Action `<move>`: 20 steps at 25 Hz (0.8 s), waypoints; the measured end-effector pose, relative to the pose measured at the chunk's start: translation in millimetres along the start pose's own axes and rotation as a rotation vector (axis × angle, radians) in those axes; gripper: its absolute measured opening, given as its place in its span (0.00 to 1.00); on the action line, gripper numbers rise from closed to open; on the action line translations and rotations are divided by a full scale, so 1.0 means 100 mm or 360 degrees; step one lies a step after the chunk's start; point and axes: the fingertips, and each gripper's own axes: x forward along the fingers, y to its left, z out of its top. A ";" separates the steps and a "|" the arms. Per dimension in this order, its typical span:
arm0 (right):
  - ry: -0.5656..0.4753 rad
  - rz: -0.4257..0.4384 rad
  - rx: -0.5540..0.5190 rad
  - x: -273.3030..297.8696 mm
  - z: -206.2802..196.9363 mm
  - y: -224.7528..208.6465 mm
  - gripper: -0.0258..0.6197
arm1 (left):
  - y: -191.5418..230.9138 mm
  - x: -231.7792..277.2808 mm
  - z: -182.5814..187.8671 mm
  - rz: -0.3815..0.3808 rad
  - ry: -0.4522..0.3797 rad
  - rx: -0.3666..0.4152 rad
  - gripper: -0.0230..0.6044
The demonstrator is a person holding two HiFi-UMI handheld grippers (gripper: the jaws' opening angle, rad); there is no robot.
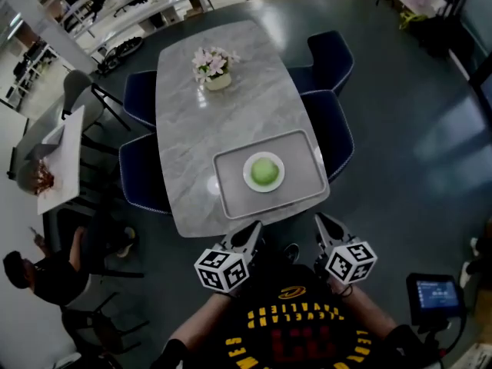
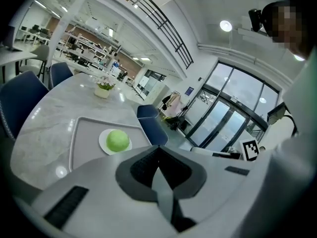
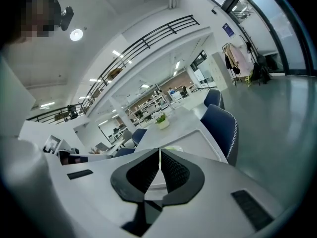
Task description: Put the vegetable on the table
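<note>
A round green vegetable (image 1: 264, 172) lies on a small white plate (image 1: 250, 178), which sits in a grey tray (image 1: 231, 198) at the near end of the marble table (image 1: 200, 129). Both grippers hover just short of the table's near edge, below the tray. My left gripper (image 1: 254, 227) is shut with nothing in it; its view shows the vegetable (image 2: 118, 140) ahead and to the left of the closed jaws (image 2: 158, 151). My right gripper (image 1: 318, 220) is shut and empty too. In its view the closed jaws (image 3: 159, 155) hide almost all of the plate.
A pot of pink flowers (image 1: 214, 69) stands at the table's far end. Dark blue chairs (image 1: 337, 127) line both long sides. A person (image 1: 37, 274) sits at the lower left near a small white table (image 1: 68, 154). A small screen (image 1: 436, 292) stands at the lower right.
</note>
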 end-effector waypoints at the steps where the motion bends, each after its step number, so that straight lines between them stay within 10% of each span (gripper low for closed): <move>1: 0.0005 0.0023 -0.0012 0.06 0.02 0.00 0.05 | 0.03 0.02 0.01 0.0016 -0.0006 -0.0010 0.04; 20: 0.0346 0.0136 -0.0198 1.32 0.25 -0.06 0.14 | 0.94 0.76 0.40 0.0119 0.0061 -0.0245 0.11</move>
